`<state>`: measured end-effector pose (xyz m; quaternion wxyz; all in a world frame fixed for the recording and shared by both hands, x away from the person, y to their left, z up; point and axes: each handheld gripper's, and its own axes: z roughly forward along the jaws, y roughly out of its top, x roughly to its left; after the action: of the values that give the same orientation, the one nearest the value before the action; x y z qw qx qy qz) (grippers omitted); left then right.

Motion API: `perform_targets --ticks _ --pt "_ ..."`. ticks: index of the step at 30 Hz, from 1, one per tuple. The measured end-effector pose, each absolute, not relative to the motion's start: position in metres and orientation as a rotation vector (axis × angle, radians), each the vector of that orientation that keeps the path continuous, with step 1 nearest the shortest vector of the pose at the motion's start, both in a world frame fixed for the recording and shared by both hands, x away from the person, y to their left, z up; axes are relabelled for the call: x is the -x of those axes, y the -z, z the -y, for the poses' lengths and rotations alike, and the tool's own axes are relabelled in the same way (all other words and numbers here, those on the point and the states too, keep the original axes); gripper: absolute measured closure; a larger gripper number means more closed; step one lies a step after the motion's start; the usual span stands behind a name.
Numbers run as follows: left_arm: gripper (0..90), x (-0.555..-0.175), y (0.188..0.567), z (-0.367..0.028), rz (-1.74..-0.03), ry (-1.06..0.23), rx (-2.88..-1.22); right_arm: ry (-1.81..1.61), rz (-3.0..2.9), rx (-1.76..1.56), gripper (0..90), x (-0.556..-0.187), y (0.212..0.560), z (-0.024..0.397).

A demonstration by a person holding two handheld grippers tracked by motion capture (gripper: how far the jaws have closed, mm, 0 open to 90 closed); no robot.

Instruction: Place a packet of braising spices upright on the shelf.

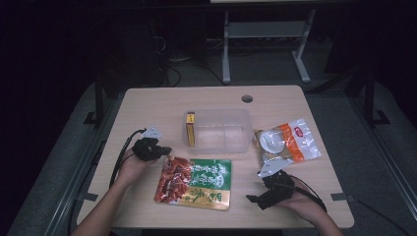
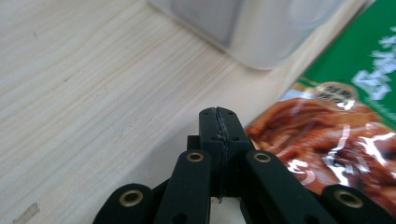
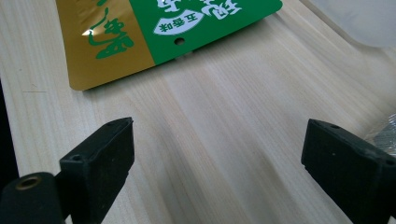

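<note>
Two tongs | left tongs [image 2: 219, 122] pressed together, right tongs [image 3: 215, 149] spread | snack pouch [image 1: 195, 182] between them

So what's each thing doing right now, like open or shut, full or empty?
Left tool: shut, holding nothing, beside the green pouch.
Right tool: open, nothing between its jaws.
Bin: upright, no lid, a yellow box inside.
Yellow box: on edge against the bin's left wall.
Green pouch: flat on the table, looks sealed.
Clear bag: lying right of the bin, looks sealed.
</note>
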<state>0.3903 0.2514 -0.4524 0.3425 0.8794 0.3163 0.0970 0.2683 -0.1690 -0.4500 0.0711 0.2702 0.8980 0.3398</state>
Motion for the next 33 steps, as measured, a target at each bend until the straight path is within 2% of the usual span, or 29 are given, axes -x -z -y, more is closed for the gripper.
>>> perform_targets --ticks 11,23,29,30,31,33 --pt "90.0 -0.393 0.458 -0.251 -0.839 -0.219 -2.293 -1.022 -2.696 -0.824 9.2 -0.268 0.449 0.169" --pt "90.0 -0.380 0.459 -0.249 -0.797 -0.118 -2.320 -1.019 -2.695 -0.825 9.2 -0.268 0.450 0.170" --pt "89.9 -0.375 0.447 -0.256 -0.768 -0.150 -2.259 -1.020 -2.700 -0.818 9.2 -0.267 0.450 0.169" --pt "79.6 -0.371 0.441 -0.259 -0.754 -0.147 -2.222 -1.023 -2.701 -0.805 9.2 -0.267 0.450 0.169" --pt "74.2 -0.367 0.436 -0.262 -0.701 -0.094 -2.205 -1.021 -2.702 -0.809 9.2 -0.266 0.449 0.169" --pt "62.6 -0.359 0.436 -0.262 -0.602 -0.075 -2.217 -1.034 -2.698 -0.815 9.2 -0.268 0.449 0.171"
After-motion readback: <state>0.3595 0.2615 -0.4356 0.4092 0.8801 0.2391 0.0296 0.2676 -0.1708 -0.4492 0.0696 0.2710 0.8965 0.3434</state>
